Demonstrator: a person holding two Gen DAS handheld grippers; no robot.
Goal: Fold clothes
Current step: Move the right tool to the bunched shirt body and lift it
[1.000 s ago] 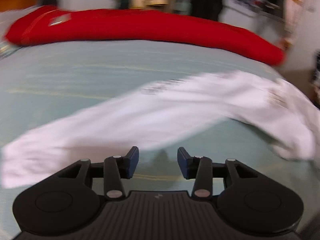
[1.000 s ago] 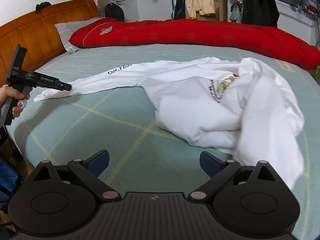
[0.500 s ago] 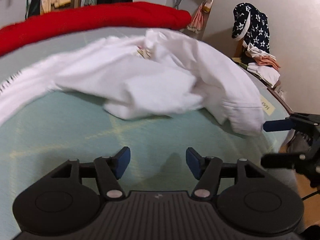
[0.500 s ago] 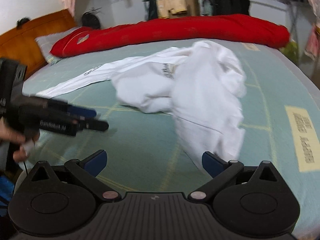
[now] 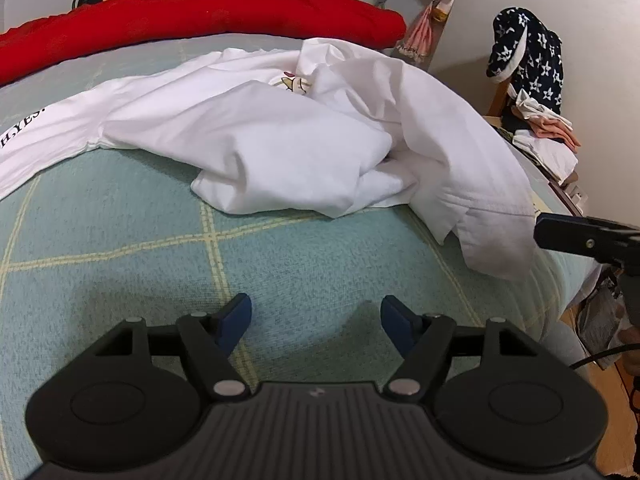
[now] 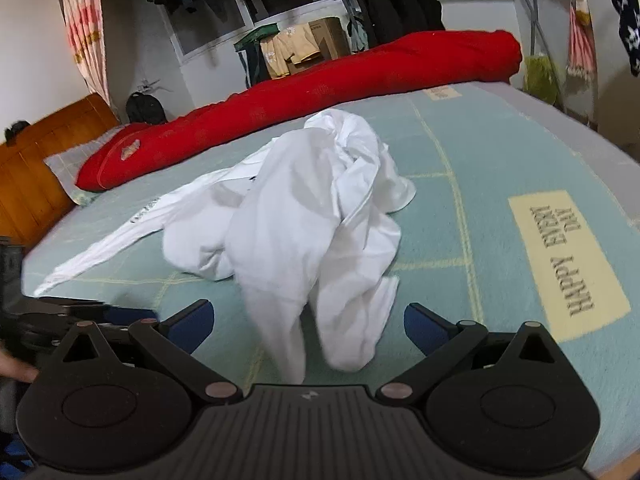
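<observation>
On the green bed cover (image 5: pixel 120 280) lay a white long-sleeved shirt (image 5: pixel 280 140), all bunched up near the middle of the bed. One sleeve (image 5: pixel 48 136) stretched out flat toward the left in the left wrist view, with black letters on it. The other end of the shirt hung down close to the near edge of the bed.

The left gripper (image 5: pixel 316 316) hovered over bare cover, a little in front of the shirt. Its blue fingers were opening, and nothing was between them. The right gripper (image 6: pixel 308 320) was wide apart too. A hanging fold of the shirt showed between its fingers, but the pads did not press on it.

Only the left wrist view showed a small picture (image 5: pixel 294 82) printed on the shirt, and a dark robe with white stars (image 5: pixel 532 56) draped over a chair past the bed's right side. It also showed the right gripper's black finger next to the shirt's hem.

Only the right wrist view showed the wooden headboard (image 6: pixel 40 160), a yellow patch reading HAPPY EVERY DAY (image 6: pixel 568 260), and hanging clothes (image 6: pixel 392 0) by the back wall.

A long red quilt (image 6: pixel 320 92) ran along the far edge of the bed. Between it and the shirt there was open cover. More open cover lay to the right of the shirt.
</observation>
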